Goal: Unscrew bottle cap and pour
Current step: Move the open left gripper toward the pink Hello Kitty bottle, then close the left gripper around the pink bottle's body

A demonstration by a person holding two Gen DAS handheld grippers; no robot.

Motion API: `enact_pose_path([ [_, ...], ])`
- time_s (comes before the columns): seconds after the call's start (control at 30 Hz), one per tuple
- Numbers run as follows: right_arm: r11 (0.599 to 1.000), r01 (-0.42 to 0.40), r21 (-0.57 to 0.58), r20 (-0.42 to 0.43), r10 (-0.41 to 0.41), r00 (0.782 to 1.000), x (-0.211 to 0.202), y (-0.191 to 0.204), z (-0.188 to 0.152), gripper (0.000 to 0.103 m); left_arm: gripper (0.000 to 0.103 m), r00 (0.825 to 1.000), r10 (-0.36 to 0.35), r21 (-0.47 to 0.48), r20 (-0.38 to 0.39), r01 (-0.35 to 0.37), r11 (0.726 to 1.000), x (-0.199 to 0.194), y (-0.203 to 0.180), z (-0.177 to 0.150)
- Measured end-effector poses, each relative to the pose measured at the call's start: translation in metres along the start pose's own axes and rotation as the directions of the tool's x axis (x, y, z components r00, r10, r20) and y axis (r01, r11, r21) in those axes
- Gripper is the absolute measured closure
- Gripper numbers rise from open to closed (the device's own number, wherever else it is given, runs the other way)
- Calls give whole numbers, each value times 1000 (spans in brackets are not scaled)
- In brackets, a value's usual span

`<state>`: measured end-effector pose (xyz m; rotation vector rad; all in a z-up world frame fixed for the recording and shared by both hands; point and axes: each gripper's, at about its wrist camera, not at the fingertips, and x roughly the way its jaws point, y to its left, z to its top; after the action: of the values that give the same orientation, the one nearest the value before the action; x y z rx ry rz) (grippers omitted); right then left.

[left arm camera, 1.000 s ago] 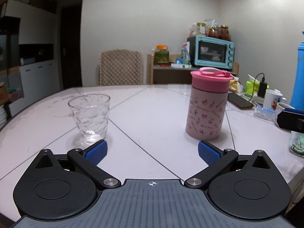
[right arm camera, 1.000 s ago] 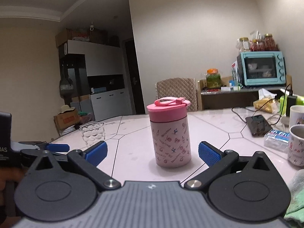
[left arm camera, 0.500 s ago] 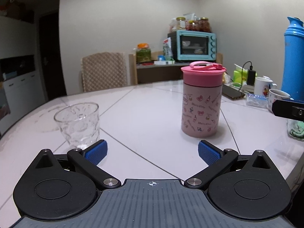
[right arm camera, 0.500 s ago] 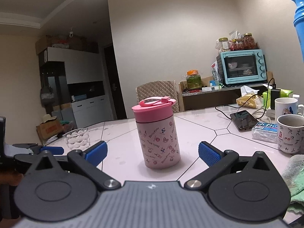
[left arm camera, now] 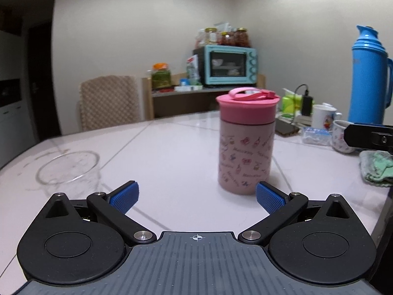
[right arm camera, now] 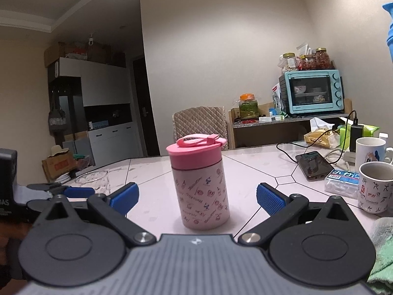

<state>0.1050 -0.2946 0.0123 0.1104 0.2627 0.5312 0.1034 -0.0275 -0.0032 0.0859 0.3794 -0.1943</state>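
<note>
Pink plastic forms the cap (left arm camera: 248, 109) of the bottle (left arm camera: 246, 157), which is seen standing upright on the pale tiled surface (left arm camera: 172, 152). The cap is seated on the bottle, with its carrying loop lying flat across the top.

The left gripper (left arm camera: 197, 195) is observed with its blue-padded fingers (left arm camera: 124, 195) spread wide apart, and nothing is held between them. The bottle is located just beyond the right-hand finger of this gripper, ahead of the fingertips and not in contact with either pad. A clear drinking glass (left arm camera: 70, 172) is noted on the surface beyond the left-hand finger, upright and well apart from the bottle.

The right gripper (right arm camera: 197, 196) is likewise found with its fingers (right arm camera: 269, 198) spread wide apart and nothing is clamped. In the right wrist view the bottle (right arm camera: 202, 191) is framed between the two fingers, slightly ahead of them, with clear gaps on both sides. The glass (right arm camera: 94, 182) is seen beyond the left-hand finger, partly hidden behind the left gripper's body.

To the right of the right gripper's fingers, a patterned mug (right arm camera: 374, 189), a white mug (right arm camera: 371, 151), a phone (right arm camera: 313, 164) on a charging cable and a small packet (right arm camera: 342, 182) are recorded on the surface. A green cloth (left arm camera: 377, 167) lies near the surface edge, and a blue flask (left arm camera: 368, 73) stands behind it.
</note>
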Motion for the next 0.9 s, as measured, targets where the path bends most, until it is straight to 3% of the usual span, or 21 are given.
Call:
enact_pose_path([
  [0.2,1000,-25,-15,0,25,1000,9,-4,7,0,0,995,-101,58,7,100,993,21,-5,13],
  [0.5,999,-48,-10,-21,48,999,29,-15,18,0,0,986,-166,93,1,165,982,55,-17,23],
  [0.9,999,-40,-11,-36,40,999,48,-29,25,0,0,954,-301,160,-17,299,941,100,-23,28],
])
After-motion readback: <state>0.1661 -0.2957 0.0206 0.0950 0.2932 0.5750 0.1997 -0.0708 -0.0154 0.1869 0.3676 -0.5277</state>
